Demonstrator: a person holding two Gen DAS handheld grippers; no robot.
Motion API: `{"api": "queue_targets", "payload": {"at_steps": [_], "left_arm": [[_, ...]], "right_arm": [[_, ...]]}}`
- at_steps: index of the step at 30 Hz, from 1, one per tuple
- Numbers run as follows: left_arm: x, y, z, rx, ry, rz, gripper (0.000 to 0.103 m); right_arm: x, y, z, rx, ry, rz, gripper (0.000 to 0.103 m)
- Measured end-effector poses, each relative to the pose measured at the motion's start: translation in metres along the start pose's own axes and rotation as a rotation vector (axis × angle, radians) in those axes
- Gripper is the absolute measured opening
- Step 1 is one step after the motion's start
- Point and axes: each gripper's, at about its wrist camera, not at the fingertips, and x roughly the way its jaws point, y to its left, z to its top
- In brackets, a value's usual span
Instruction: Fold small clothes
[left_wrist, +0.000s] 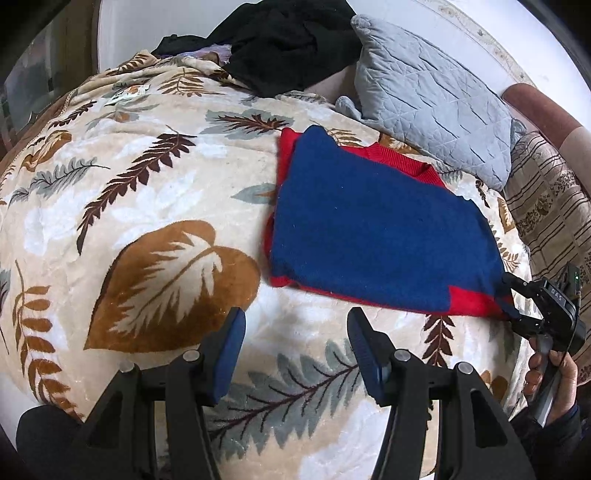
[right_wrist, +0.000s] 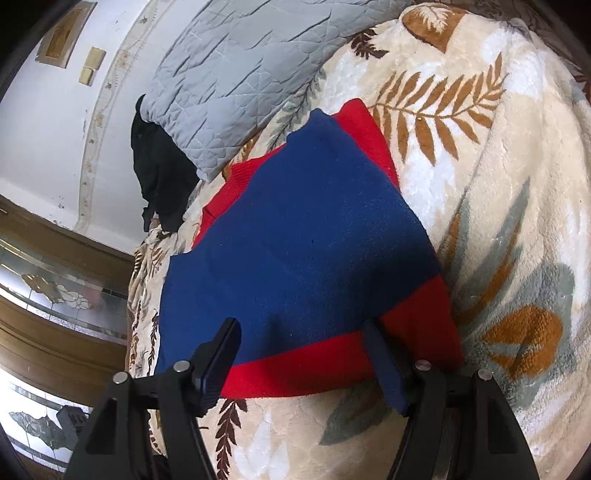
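A folded sweater (left_wrist: 373, 236), blue with red trim and a red ribbed collar, lies flat on a bed covered by a cream blanket (left_wrist: 155, 192) printed with brown and grey leaves. It sits on the right half of the blanket in the left wrist view, just below a grey quilted pillow (left_wrist: 436, 96). A heap of black clothing (left_wrist: 288, 40) lies at the head of the bed, touching the pillow's far end.

Left tool (left_wrist: 295, 350): fingers spread apart, gripping nothing, hovering over bare blanket just short of the sweater's near edge.

Right tool (right_wrist: 299, 354): fingers spread apart at the sweater's red bottom hem. The left wrist view shows its tips at the hem corner (left_wrist: 506, 299), one above and one below the edge; no closure on the cloth. A bare hand (left_wrist: 550, 376) holds its handle.

Writing: white letters on the right tool's body, which appear to read "DAS" (left_wrist: 556, 295). A small tag (left_wrist: 129, 92) on the far blanket is illegible.

No containers in view.
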Motion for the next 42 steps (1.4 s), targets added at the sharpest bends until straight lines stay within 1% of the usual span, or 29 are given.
{"api": "queue_targets", "payload": {"at_steps": [3, 7, 15, 19, 29, 35, 42], "left_arm": [[0.004, 0.001, -0.001, 0.002, 0.005, 0.001, 0.058], [0.011, -0.002, 0.0, 0.009, 0.024, 0.008, 0.058], [0.009, -0.012, -0.002, 0.032, 0.027, 0.019, 0.058], [0.005, -0.018, -0.002, 0.049, 0.021, 0.023, 0.058], [0.004, -0.016, -0.002, 0.045, 0.024, 0.037, 0.058], [0.004, -0.022, -0.002, 0.057, 0.02, 0.043, 0.058], [0.004, -0.04, 0.006, 0.099, 0.005, 0.093, 0.058]], "right_arm": [[-0.002, -0.003, -0.003, 0.002, -0.014, 0.02, 0.073], [-0.004, -0.003, -0.005, 0.0, -0.022, 0.025, 0.073], [-0.009, -0.007, -0.01, -0.008, -0.034, 0.063, 0.073], [-0.01, -0.007, -0.013, -0.008, -0.04, 0.067, 0.073], [-0.011, -0.007, -0.014, -0.004, -0.042, 0.072, 0.073], [-0.013, -0.007, -0.014, -0.002, -0.04, 0.079, 0.073], [-0.014, -0.009, -0.016, 0.002, -0.049, 0.091, 0.073]]}}
